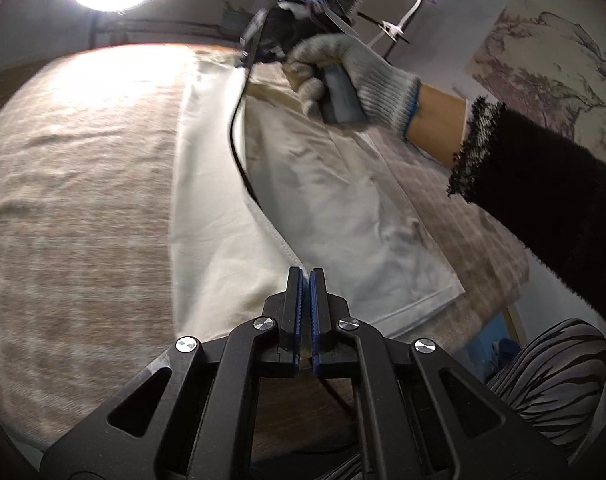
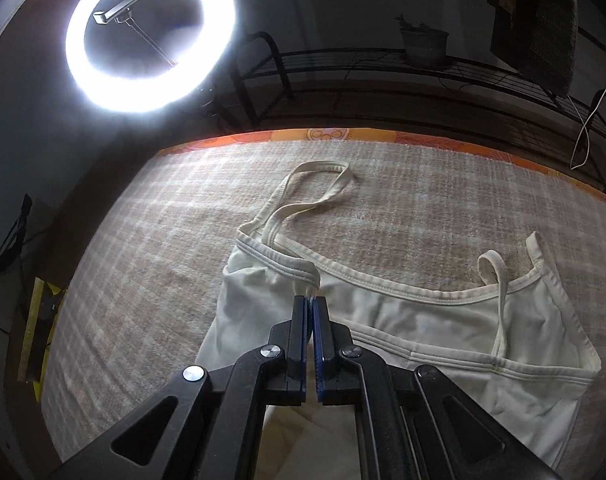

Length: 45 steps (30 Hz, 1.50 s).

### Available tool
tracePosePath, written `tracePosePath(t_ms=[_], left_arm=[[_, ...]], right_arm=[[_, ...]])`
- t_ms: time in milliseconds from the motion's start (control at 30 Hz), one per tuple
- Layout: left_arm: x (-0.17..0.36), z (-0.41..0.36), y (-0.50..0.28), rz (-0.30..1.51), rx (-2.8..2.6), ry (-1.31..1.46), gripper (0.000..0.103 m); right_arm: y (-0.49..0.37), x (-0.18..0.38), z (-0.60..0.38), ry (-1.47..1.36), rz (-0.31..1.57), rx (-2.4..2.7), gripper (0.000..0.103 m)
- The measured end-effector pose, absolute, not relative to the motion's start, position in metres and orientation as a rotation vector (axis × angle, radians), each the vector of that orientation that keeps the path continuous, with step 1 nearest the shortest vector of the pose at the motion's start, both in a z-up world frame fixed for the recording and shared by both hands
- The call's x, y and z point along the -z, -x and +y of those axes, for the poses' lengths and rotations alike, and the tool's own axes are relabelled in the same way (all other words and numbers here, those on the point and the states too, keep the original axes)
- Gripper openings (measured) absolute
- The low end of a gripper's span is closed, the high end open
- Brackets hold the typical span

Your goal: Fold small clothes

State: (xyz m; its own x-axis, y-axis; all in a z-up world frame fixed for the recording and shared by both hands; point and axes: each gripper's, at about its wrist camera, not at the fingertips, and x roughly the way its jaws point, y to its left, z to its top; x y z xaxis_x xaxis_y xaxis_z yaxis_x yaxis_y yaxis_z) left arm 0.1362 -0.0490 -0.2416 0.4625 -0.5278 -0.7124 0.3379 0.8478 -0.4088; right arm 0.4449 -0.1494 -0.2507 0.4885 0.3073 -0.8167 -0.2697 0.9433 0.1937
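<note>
A white camisole top (image 2: 443,320) with thin straps (image 2: 315,196) lies on a beige checked cloth (image 2: 151,264). My right gripper (image 2: 312,300) is shut on the folded-over top edge of the camisole near its left strap. In the left wrist view the same camisole (image 1: 323,200) stretches away, partly folded lengthwise. My left gripper (image 1: 306,274) is shut at the camisole's folded hem edge, and whether it pinches fabric is unclear. The right gripper, held by a gloved hand (image 1: 343,76), is at the garment's far end.
A lit ring light (image 2: 151,36) stands beyond the table's far edge. A black wire shelf (image 2: 423,80) with a plant pot stands behind. A black cable (image 1: 239,152) hangs over the garment. The cloth's right edge (image 1: 503,288) drops off near my lap.
</note>
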Motion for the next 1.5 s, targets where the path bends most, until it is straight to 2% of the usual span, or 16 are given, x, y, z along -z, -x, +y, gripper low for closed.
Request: tracePosePath(t_ms=[267,300,367,433,467,500,600,967,1100,1300,1500], left_arm=[[0.261,-0.062,-0.153,1.058,0.594,0.27,0.001],[0.262,-0.063,-0.153,1.059,0.6,0.27,0.001],[0.262,-0.065,-0.153,1.064,0.606,0.26,0.002],[0.262,-0.067,-0.153,1.075,0.621,0.253,0.016],[0.262,-0.069,-0.152,1.076,0.627,0.249,0.029],[0.26,-0.07,-0.151,1.067,0.636,0.247,0.034],[0.252,-0.071,-0.145,1.046,0.668,0.227,0.035],[0.198,-0.038,-0.115,0.92,0.621,0.098,0.035],[0.168,-0.019,-0.119,0.841,0.524,0.08,0.035],[0.12,-0.002,-0.129,0.685,0.386,0.029,0.035],[0.089,-0.024,-0.142,0.644,0.386,-0.022,0.035]], right_arm=[[-0.45,0.269,-0.143,0.046,1.031,-0.311,0.001],[-0.45,0.272,-0.144,0.059,1.039,-0.304,0.002],[-0.449,0.275,-0.146,0.067,1.047,-0.307,0.012],[-0.447,0.27,-0.153,0.062,1.033,-0.295,0.031],[-0.446,0.266,-0.158,0.061,1.026,-0.282,0.033],[-0.444,0.261,-0.164,0.056,1.018,-0.274,0.033],[-0.434,0.244,-0.184,0.018,0.988,-0.263,0.037],[-0.342,0.158,-0.276,-0.172,0.826,-0.215,0.038],[-0.295,0.126,-0.295,-0.198,0.761,-0.209,0.044],[-0.228,0.096,-0.308,-0.181,0.693,-0.189,0.044],[-0.18,0.085,-0.31,-0.103,0.652,-0.154,0.044]])
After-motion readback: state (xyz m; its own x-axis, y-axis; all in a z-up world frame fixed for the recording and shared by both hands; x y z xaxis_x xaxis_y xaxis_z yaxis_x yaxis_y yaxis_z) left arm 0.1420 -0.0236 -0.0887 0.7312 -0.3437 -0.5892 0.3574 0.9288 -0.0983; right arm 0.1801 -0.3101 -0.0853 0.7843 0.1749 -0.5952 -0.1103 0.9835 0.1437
